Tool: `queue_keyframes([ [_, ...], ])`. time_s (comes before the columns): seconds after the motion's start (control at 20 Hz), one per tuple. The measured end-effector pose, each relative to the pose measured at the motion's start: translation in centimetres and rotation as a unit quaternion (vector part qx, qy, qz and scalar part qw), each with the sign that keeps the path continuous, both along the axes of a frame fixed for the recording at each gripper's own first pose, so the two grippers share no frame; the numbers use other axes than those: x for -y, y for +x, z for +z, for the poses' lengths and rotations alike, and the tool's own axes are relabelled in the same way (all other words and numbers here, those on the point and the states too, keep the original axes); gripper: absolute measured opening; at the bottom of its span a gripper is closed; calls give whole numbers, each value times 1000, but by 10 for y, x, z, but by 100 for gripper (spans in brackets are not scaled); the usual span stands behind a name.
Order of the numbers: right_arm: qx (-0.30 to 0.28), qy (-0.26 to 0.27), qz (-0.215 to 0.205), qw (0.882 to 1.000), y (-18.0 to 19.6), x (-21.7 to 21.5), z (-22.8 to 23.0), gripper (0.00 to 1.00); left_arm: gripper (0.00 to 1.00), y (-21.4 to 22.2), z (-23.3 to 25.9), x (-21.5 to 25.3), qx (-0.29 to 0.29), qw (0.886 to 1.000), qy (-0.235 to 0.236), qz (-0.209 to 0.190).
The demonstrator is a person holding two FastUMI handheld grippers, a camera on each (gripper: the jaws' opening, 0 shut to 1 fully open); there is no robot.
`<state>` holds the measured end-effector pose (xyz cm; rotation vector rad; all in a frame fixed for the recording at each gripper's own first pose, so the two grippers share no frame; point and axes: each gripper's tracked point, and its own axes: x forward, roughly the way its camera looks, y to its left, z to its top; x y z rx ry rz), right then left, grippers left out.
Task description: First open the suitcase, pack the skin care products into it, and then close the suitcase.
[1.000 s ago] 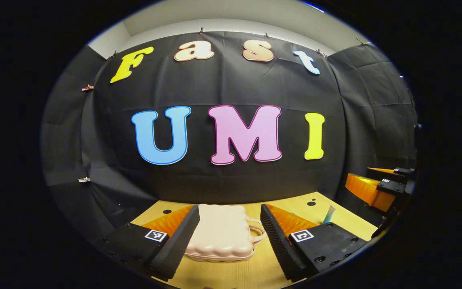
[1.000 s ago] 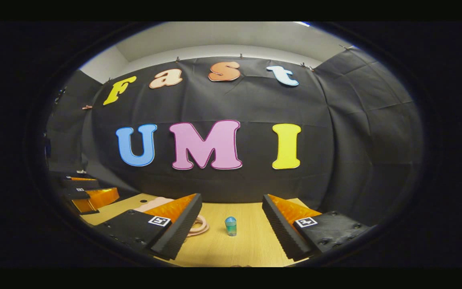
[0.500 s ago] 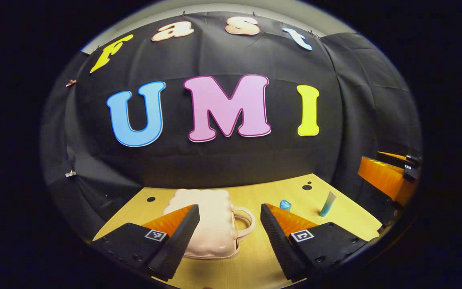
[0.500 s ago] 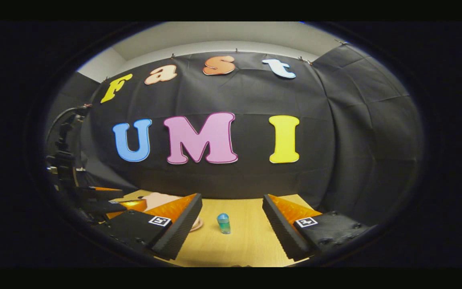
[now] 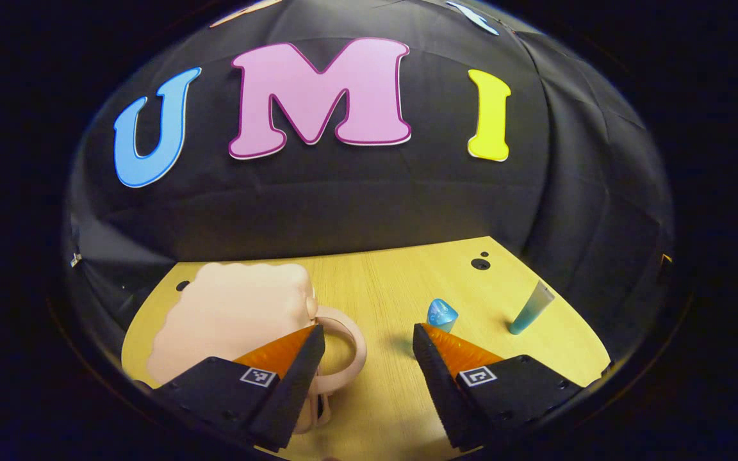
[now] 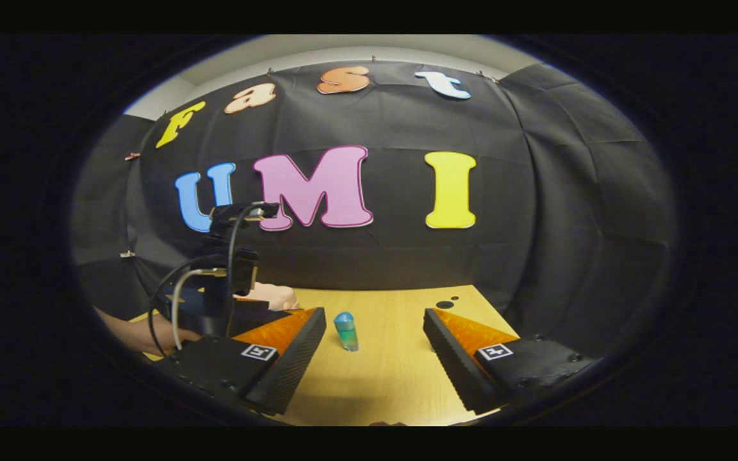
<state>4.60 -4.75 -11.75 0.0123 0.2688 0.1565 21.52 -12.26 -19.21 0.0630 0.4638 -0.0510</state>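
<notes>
The pink suitcase (image 5: pixel 231 317) lies flat and closed on the wooden table (image 5: pixel 382 288), at its left part in the left gripper view, its scalloped shell running away toward the black cloth wall (image 5: pixel 343 192) and its looped handle (image 5: pixel 343 342) sticking out sideways to the right, toward the middle of the table. The left gripper (image 5: pixel 368 336) hangs just above the table with its jaws spread wide and nothing between them but bare wood; its left finger lies over the near right corner of the suitcase, beside the handle loop, though I cannot tell whether it touches. Just past the tip of its right finger stands a small blue bottle (image 5: pixel 441 315), upright, its rounded cap up. Farther right, near the table's edge, a slim teal tube (image 5: pixel 530 308) stands on its narrow end and leans to the right, its long axis tilted off upright. Two dark holes (image 5: pixel 480 262) mark the table's far corner. In the right gripper view the right gripper (image 6: pixel 375 320) is also wide apart and holds nothing; the small blue bottle (image 6: pixel 345 330) stands upright on the table between its fingers, nearer the left one and a little beyond the tips. To the left, the other gripper's body with its cables (image 6: pixel 228 275) is seen over the suitcase (image 6: pixel 273 296), with a person's forearm (image 6: pixel 151 330) behind it.
</notes>
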Motion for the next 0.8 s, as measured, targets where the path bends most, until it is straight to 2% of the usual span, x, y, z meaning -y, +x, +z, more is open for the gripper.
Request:
queue_keyframes([
  [0.1, -14, -5, 4, 1000, 0, 3, -9, 97, 82, 13, -24, 2, -33, 999, -4, 6],
  [0.45, -25, -19, -4, 999, 12, 18, -19, 98, 81, 36, -83, -8, -109, 992, 18, 58],
  [0.55, -30, -20, -1, 999, 15, 18, -23, 97, 76, 44, -95, -10, -120, 990, 12, 71],
  [0.7, -43, -13, 0, 999, 14, 17, -27, 97, 52, 54, -105, -16, -130, 988, 32, 72],
  [0.75, -42, -10, 0, 999, 14, 17, -28, 97, 47, 57, -107, -22, -130, 988, 39, 80],
  [0.8, -41, -9, 0, 999, 15, 18, -28, 98, 24, 60, -109, -20, -134, 987, 25, 82],
])
